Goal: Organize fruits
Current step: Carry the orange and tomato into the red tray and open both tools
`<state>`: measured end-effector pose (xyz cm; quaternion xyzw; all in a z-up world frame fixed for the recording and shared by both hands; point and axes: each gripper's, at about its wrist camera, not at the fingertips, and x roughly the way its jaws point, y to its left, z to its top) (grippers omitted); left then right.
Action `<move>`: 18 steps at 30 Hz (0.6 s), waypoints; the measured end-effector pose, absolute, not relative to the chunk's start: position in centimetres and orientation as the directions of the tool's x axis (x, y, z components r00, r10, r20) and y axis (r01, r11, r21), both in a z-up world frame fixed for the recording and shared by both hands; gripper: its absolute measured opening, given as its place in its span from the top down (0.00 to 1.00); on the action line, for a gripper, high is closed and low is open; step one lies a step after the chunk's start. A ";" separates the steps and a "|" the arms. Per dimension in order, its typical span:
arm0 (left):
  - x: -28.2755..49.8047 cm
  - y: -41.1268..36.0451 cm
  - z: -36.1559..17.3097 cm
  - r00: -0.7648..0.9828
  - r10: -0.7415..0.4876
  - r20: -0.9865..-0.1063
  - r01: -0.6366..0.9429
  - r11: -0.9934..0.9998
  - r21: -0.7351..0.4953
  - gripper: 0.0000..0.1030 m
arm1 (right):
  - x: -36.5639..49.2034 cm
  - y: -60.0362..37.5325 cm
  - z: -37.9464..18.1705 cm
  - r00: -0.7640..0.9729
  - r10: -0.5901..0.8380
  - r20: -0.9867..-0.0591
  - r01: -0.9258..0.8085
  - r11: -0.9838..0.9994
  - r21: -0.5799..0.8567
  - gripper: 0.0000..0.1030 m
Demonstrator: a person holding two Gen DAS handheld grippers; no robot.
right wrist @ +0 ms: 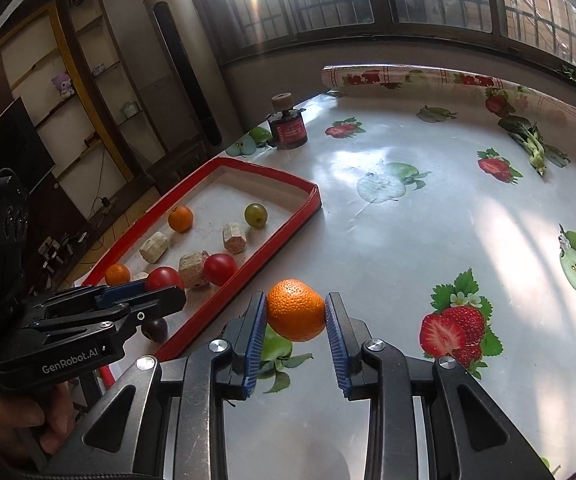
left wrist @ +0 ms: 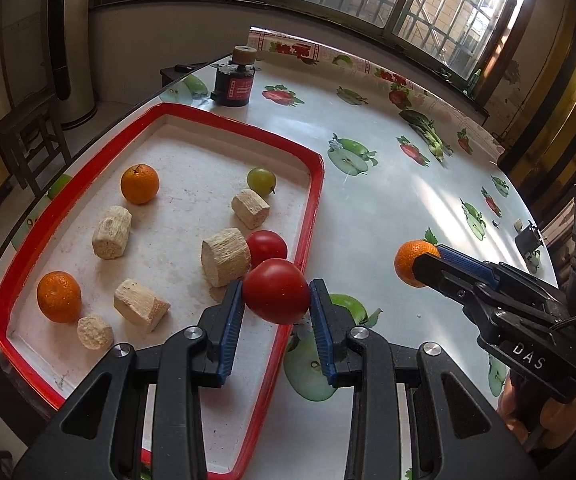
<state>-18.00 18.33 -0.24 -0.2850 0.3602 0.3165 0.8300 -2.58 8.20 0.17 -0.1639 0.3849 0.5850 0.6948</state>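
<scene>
Hidden and cut-off parts

A dark round fruit [right wrist: 154, 330] is half covered by the left claw [right wrist: 144, 298] — its kind cannot be told. The red tray [left wrist: 307, 240] is cut off by the lower edge, and a sliver of the held tomato [left wrist: 276, 291] is masked by the blue pads [left wrist: 234, 312].

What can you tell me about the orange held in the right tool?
The orange is small, roundish and bright, with a dimpled, pitted peel that looks whole. It sits clamped between the two blue ribbed pads of the right tool, one pad on each side. It is outside the red-rimmed tray, to the right of it, over the fruit-print tablecloth. Whether its underside touches the cloth cannot be told. Nothing else touches it.
</scene>
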 end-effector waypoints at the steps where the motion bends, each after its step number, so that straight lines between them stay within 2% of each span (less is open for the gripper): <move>1: -18.3 18.6 -0.3 0.537 0.324 -0.779 -0.735 0.632 -0.244 0.70 | -2.7 8.6 0.2 0.016 0.687 -0.727 -0.941 0.256 0.221 0.71; 18: -21.3 22.7 -0.7 0.500 0.365 -0.785 -0.790 0.564 -0.241 0.70 | -5.1 14.2 -1.0 -0.043 0.670 -0.741 -0.954 0.192 0.229 0.71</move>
